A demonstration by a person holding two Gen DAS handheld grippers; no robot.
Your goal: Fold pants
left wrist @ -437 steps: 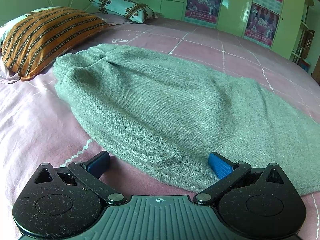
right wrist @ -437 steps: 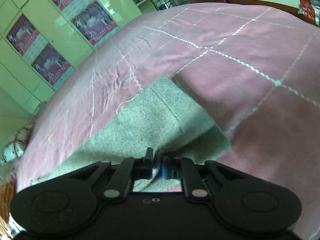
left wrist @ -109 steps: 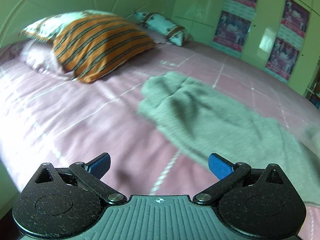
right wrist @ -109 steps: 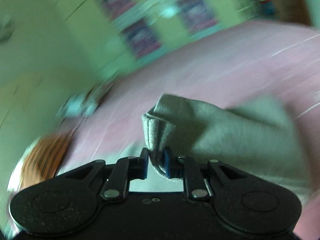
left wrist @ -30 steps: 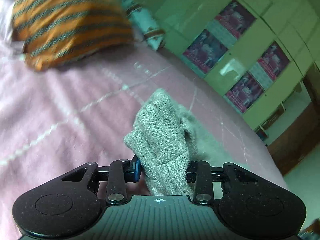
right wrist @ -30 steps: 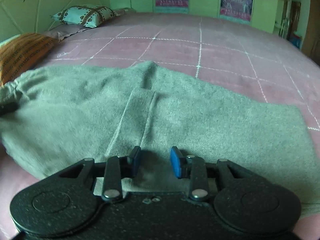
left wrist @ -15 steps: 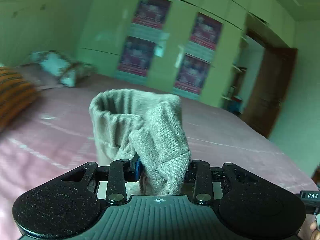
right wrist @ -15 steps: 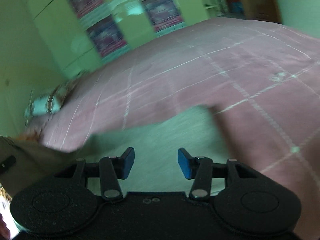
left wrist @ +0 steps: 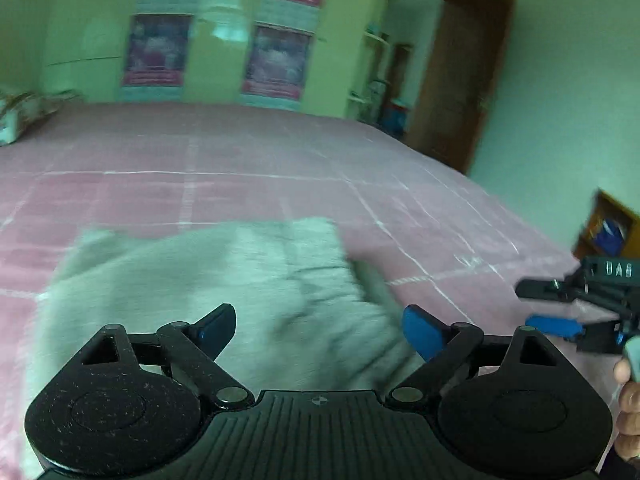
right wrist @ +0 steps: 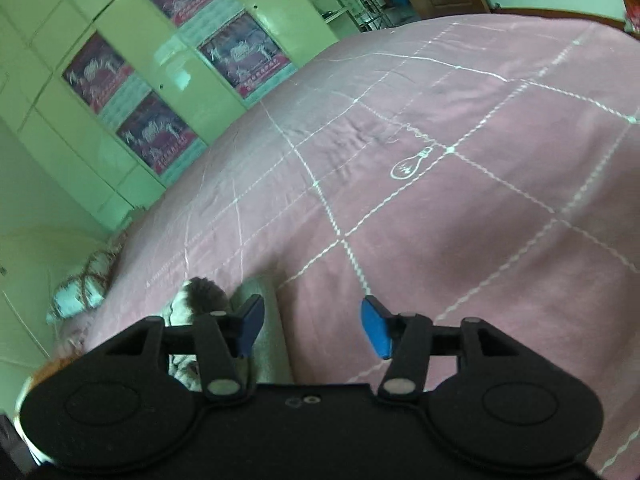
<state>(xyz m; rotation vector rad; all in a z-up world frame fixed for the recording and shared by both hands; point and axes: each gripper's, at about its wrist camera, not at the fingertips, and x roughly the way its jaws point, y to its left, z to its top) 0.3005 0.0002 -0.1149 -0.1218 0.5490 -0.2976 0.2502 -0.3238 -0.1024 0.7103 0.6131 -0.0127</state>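
The grey pants (left wrist: pixel 208 280) lie folded over on the pink bedspread (left wrist: pixel 248 160), blurred in the left wrist view. My left gripper (left wrist: pixel 318 330) hovers just above their near edge; its jaws are opening wide and no cloth is pinched between them. In the right wrist view only an edge of the grey pants (right wrist: pixel 266 324) shows at the lower left. My right gripper (right wrist: pixel 312 330) is over bare pink bedspread (right wrist: pixel 460 208); its jaws are opening with nothing between them. The right gripper (left wrist: pixel 576 312) also shows at the far right of the left wrist view, held by a hand (left wrist: pixel 628 404).
Green wardrobe doors with posters (left wrist: pixel 216 40) stand beyond the bed. A brown door (left wrist: pixel 460 80) is at the back right. A patterned pillow (right wrist: pixel 80 292) lies at the bed's far left, and a wooden shelf (left wrist: pixel 612 228) stands off the bed's right side.
The left gripper carried the bunched waistband across the bed, then let it go; the cloth now lies flat below it. The right gripper widened and swung off the pants onto bare bedspread.
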